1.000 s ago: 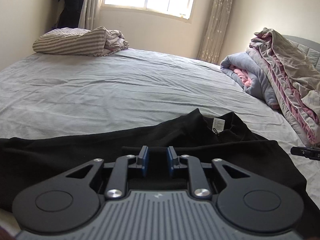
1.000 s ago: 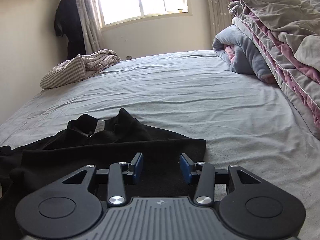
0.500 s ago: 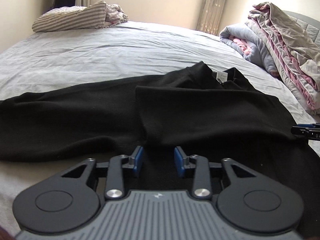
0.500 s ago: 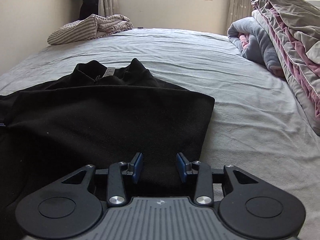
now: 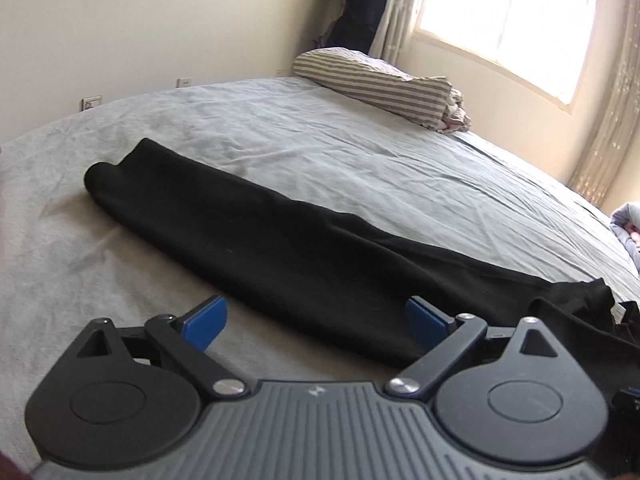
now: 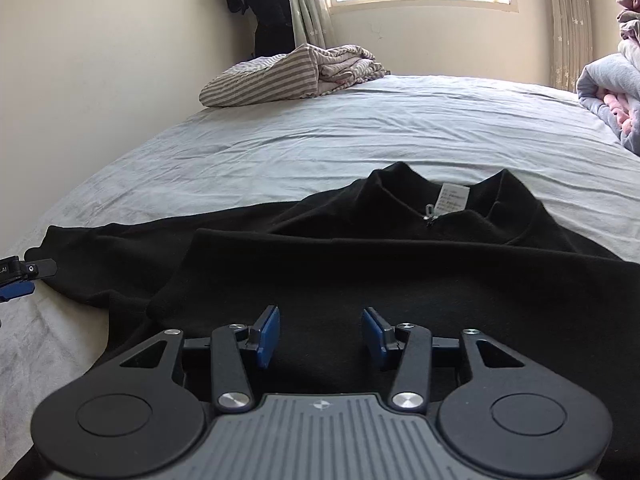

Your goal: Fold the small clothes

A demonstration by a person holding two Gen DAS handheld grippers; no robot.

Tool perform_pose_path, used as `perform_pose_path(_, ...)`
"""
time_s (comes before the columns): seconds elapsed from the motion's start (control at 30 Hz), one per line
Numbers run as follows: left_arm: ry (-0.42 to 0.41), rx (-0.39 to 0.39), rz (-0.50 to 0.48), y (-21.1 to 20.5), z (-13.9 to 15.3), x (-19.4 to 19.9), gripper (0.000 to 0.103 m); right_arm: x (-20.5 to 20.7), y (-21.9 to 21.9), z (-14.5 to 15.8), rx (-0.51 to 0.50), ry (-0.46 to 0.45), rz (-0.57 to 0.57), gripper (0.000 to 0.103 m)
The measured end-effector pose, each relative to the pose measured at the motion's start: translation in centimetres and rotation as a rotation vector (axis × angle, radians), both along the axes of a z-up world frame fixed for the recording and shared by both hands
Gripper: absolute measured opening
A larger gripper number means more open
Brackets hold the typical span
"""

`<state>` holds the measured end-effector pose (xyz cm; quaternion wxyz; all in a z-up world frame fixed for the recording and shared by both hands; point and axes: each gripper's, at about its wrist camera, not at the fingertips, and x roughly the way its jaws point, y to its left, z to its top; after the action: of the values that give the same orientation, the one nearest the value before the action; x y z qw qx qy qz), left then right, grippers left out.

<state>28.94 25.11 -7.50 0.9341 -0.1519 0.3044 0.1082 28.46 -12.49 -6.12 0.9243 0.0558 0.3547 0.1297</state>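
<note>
A black zip-neck top (image 6: 400,280) lies flat on the grey bed sheet (image 6: 360,136), collar and white label (image 6: 454,198) away from me. One sleeve is folded across its body. The other sleeve (image 5: 248,224) stretches out straight to the left. My left gripper (image 5: 316,320) hovers at that sleeve's near edge. Its jaws are opening wide, with the cloth between the blue pads (image 5: 206,316) but not pressed. It also shows at the left edge of the right wrist view as the left gripper (image 6: 20,276). My right gripper (image 6: 320,336) stands half open just above the top's body, holding nothing.
A striped bedding bundle (image 6: 288,76) sits at the far side near the window. A grey and pink quilt (image 6: 612,100) is piled at the right. A wall runs along the bed's left side, with dark clothes (image 6: 260,4) hanging in the corner.
The left gripper has swung left from the folded sleeve to the outstretched one and its jaws have spread wide. The right gripper has shifted left across the top, so the collar is now straight ahead.
</note>
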Motion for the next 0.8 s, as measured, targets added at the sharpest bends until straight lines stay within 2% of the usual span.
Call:
perform_pose_path(0.07, 0.004, -0.012, 0.061, 1.8, -0.7, 0.2, 0.096, -0.8, 1.5, -0.9, -0.052, 0.005, 0.044, 0.051)
perform_pose_path(0.17, -0.002, -0.039, 0.135, 4.1, -1.6, 0.5, 0.096, -2.8, 2.9, -0.5, -0.130, -0.010, 0.162, 0.054)
perform_pose_path(0.3, -0.034, -0.115, 0.255, 7.2, -3.0, 0.7, 0.094, -4.2, 1.6, 1.5, -0.074, 0.002, 0.204, 0.053)
perform_pose_path(0.37, -0.069, -0.161, 0.310, 8.5, -3.5, 0.7, 0.089, -4.7, 0.7, 2.3, -0.045, -0.003, 0.198, 0.057)
perform_pose_path(0.43, -0.099, -0.187, 0.350, 9.5, -3.6, 0.8, 0.086, -5.3, -0.3, 3.0, -0.048, -0.020, 0.182, 0.068)
perform_pose_path(0.53, -0.121, -0.195, 0.402, 10.5, -3.7, 1.6, 0.078, -6.1, -1.9, 3.6, -0.082, -0.054, 0.145, 0.079)
perform_pose_path(0.6, -0.139, -0.201, 0.435, 11.1, -3.9, 2.0, 0.066, -6.2, -3.0, 3.8, -0.118, -0.070, 0.110, 0.088)
perform_pose_path(0.63, -0.141, -0.223, 0.446, 11.5, -4.0, 2.3, 0.041, -6.3, -3.5, 3.8, -0.132, -0.072, 0.090, 0.091)
perform_pose_path(0.67, -0.133, -0.254, 0.463, 12.0, -4.2, 2.5, 0.005, -6.4, -3.8, 3.9, -0.145, -0.069, 0.073, 0.091)
perform_pose_path(0.73, -0.154, -0.314, 0.482, 12.7, -4.3, 2.3, 0.001, -6.3, -4.6, 3.9, -0.171, -0.058, 0.039, 0.091)
perform_pose_path(0.8, -0.217, -0.317, 0.475, 12.3, -3.5, 1.6, 0.000, -6.5, -5.2, 4.0, -0.203, -0.056, 0.002, 0.091)
